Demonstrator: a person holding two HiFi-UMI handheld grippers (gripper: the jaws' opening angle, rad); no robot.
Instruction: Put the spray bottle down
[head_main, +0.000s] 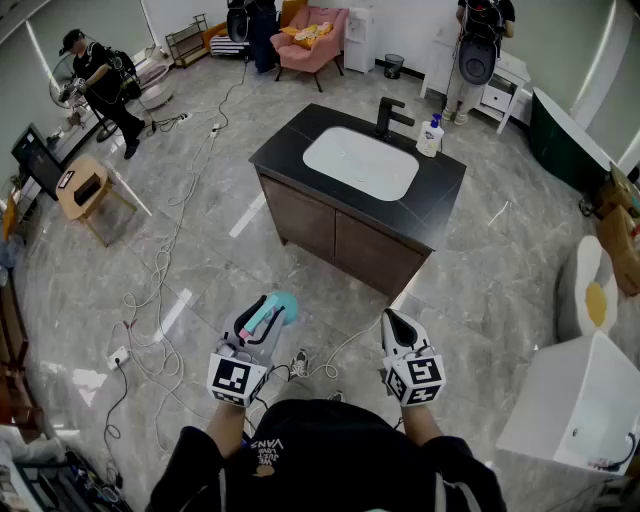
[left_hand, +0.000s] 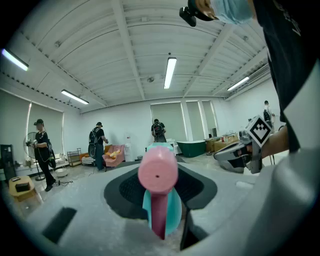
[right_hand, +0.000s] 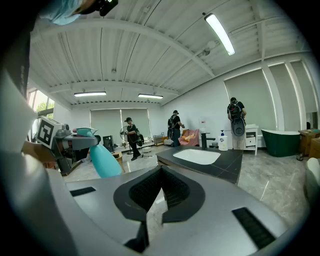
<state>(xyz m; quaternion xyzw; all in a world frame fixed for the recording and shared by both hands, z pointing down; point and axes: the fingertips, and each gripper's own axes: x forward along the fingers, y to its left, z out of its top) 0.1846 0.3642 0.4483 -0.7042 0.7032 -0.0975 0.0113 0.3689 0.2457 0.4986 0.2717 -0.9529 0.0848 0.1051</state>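
Note:
A teal spray bottle (head_main: 281, 303) with a pink trigger head sits between the jaws of my left gripper (head_main: 262, 322), held in the air over the floor. In the left gripper view the pink head (left_hand: 157, 172) fills the middle, with the teal body (left_hand: 173, 210) behind it and the pads pressed on both sides. My right gripper (head_main: 392, 322) hangs beside it, shut and empty. The right gripper view shows its own jaws (right_hand: 159, 175) together and the bottle (right_hand: 104, 160) in the left gripper off to the left. Ahead stands a dark sink cabinet (head_main: 300, 140).
On the cabinet are a white basin (head_main: 360, 163), a black faucet (head_main: 390, 115) and a soap bottle (head_main: 431, 137). Cables (head_main: 160, 270) trail over the marble floor on the left. A white box (head_main: 580, 400) stands at the right, a wooden stool (head_main: 85, 190) at the left. People stand at the back.

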